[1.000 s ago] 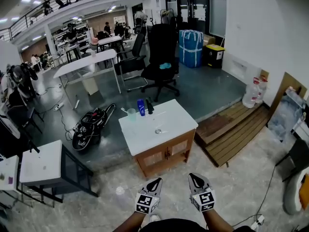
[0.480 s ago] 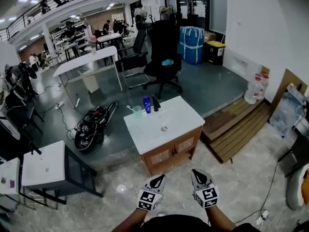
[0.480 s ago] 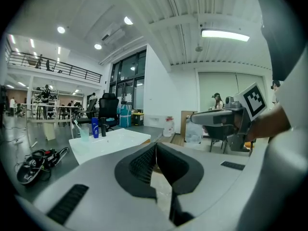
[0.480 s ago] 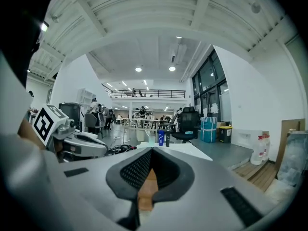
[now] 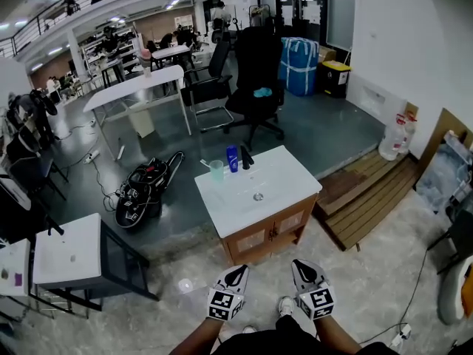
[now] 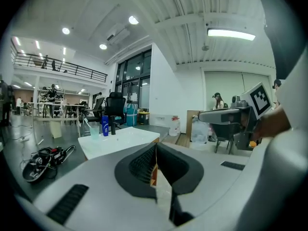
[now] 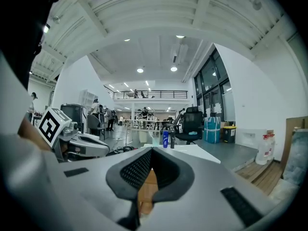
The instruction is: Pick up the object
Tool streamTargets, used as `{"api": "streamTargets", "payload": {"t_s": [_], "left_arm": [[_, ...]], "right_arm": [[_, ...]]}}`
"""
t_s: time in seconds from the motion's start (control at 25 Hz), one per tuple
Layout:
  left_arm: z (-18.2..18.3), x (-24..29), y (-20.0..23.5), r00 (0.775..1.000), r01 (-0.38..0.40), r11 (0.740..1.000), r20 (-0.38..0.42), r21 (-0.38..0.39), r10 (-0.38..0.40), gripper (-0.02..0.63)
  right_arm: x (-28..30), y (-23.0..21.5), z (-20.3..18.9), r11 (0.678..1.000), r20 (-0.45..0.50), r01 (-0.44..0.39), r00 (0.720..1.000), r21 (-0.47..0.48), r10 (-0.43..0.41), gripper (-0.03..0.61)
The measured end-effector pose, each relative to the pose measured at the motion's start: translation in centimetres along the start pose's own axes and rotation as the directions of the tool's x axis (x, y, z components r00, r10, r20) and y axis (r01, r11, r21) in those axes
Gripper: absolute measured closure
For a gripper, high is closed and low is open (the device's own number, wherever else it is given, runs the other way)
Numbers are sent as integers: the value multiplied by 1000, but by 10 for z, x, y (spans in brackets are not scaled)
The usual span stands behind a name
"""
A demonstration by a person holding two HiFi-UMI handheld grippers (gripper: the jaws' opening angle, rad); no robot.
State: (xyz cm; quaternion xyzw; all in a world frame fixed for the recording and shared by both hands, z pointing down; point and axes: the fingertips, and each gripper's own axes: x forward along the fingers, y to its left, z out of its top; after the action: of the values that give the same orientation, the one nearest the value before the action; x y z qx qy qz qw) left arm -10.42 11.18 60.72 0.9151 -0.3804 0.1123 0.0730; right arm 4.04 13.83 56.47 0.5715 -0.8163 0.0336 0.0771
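Note:
A white-topped vanity cabinet (image 5: 284, 180) stands ahead of me. At its far edge are a clear cup holding a toothbrush (image 5: 216, 171), a blue bottle (image 5: 232, 158) and a black faucet (image 5: 244, 157). My left gripper (image 5: 238, 271) and right gripper (image 5: 299, 265) hang side by side low in the head view, well short of the cabinet, both shut and empty. In the left gripper view the blue bottle (image 6: 105, 125) and cup (image 6: 94, 129) show far beyond the shut jaws. The right gripper view has the bottle (image 7: 165, 139) small above its closed tips.
A black office chair (image 5: 256, 72) stands behind the cabinet. A black bag with cables (image 5: 144, 191) lies on the floor to its left, and a white side table (image 5: 66, 250) nearer left. Wooden pallets (image 5: 366, 198) and water jugs (image 5: 395, 139) are at right.
The cabinet has shifted right and slightly lower in the head view as I come nearer. Both grippers stay shut and in the same spot in the frame.

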Motion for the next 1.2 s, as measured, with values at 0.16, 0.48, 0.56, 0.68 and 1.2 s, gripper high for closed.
{"api": "streamTargets", "payload": {"t_s": [0.16, 0.48, 0.56, 0.68, 1.2], "left_arm": [[5, 17, 9, 1000, -28, 1000, -3, -1, 28, 592], [28, 65, 26, 997, -72, 997, 23, 16, 72, 592], [34, 79, 26, 997, -74, 997, 29, 19, 74, 592], [39, 99, 26, 996, -81, 997, 31, 20, 80, 592], [64, 163, 22, 990, -134, 991, 37, 22, 134, 592]], "right_arm": [[19, -14, 2, 999, -4, -20, 1000, -27, 20, 561], [53, -69, 11, 1000, 19, -10, 1000, -29, 10, 561], [63, -81, 13, 999, 22, -18, 1000, -34, 18, 561], [75, -97, 16, 999, 25, -33, 999, -34, 34, 561], [114, -158, 15, 997, 46, -77, 996, 1, 77, 561]]}}
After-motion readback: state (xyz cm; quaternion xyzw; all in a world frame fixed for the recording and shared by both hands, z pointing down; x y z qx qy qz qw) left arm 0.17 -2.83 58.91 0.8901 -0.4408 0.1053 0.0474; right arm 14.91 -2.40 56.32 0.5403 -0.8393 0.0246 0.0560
